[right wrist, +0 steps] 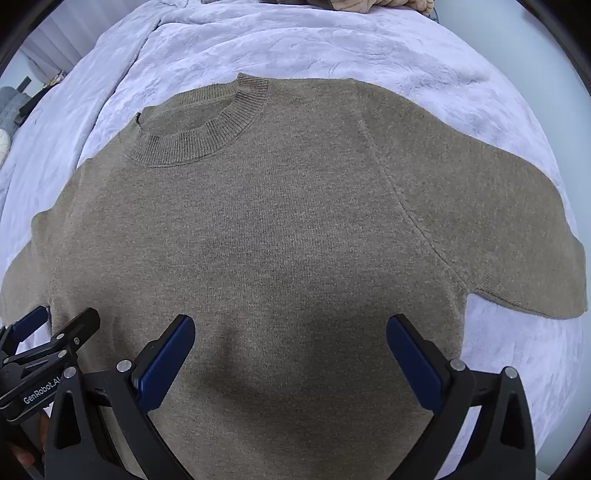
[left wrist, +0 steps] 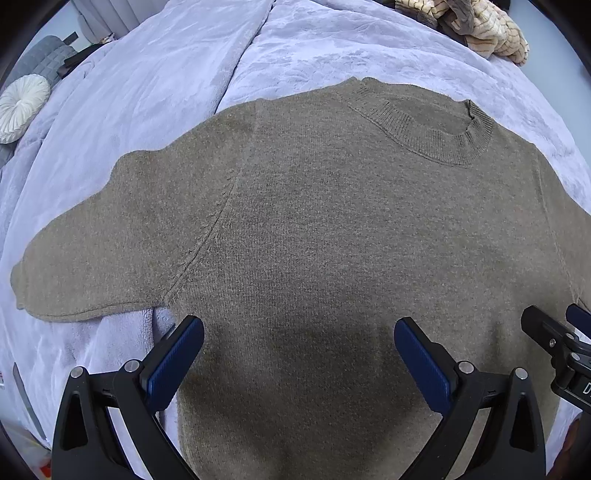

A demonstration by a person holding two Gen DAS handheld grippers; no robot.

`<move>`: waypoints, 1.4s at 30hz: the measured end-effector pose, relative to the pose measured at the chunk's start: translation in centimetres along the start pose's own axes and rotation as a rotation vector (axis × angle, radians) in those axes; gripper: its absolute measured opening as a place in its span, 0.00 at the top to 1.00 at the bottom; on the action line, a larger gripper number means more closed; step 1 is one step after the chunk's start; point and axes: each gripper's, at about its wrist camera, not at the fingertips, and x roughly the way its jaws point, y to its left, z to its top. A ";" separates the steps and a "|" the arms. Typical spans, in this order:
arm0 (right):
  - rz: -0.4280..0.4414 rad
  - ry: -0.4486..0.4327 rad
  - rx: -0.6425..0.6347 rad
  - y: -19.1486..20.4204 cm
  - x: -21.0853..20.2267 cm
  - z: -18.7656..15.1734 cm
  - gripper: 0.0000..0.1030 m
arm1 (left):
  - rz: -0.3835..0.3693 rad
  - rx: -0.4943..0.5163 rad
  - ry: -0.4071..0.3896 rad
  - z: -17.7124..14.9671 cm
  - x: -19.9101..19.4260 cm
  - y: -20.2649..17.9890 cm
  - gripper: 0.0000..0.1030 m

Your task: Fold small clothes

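Observation:
A taupe knit short-sleeved sweater (left wrist: 314,229) lies flat, front up, on a lavender blanket (left wrist: 166,74), its ribbed collar (left wrist: 436,129) at the far side. It also shows in the right wrist view (right wrist: 288,229). My left gripper (left wrist: 299,343) is open and empty, hovering over the lower left body, near the left sleeve (left wrist: 92,258). My right gripper (right wrist: 290,343) is open and empty over the lower right body, near the right sleeve (right wrist: 517,240). Each gripper shows at the edge of the other's view: the right (left wrist: 554,332), the left (right wrist: 48,332).
A pile of striped and brown clothes (left wrist: 476,26) lies at the far edge of the blanket. A round white cushion (left wrist: 22,107) and a grey quilted seat (left wrist: 37,55) stand off to the left.

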 end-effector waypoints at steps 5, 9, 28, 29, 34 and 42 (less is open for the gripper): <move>-0.006 0.003 -0.001 0.2 -0.2 0.1 0.00 | 0.004 -0.003 -0.003 -0.6 -0.1 -0.5 0.00; -0.007 0.005 -0.005 0.1 -0.3 0.0 0.00 | 0.005 -0.001 0.004 -0.4 -0.2 -0.6 0.00; -0.016 0.011 -0.003 0.6 0.4 -0.3 0.00 | 0.005 0.014 0.005 -1.0 -0.4 -1.3 0.00; -0.017 0.012 -0.003 0.7 0.4 -0.3 0.00 | 0.005 0.014 0.005 -1.0 -0.5 -1.2 0.00; -0.020 0.012 -0.003 0.7 0.4 -0.3 0.00 | 0.003 0.013 0.008 -1.1 -0.5 -1.2 0.00; -0.022 0.014 -0.003 0.9 0.5 -0.3 0.00 | -0.003 0.012 0.014 -0.6 -0.4 -1.1 0.00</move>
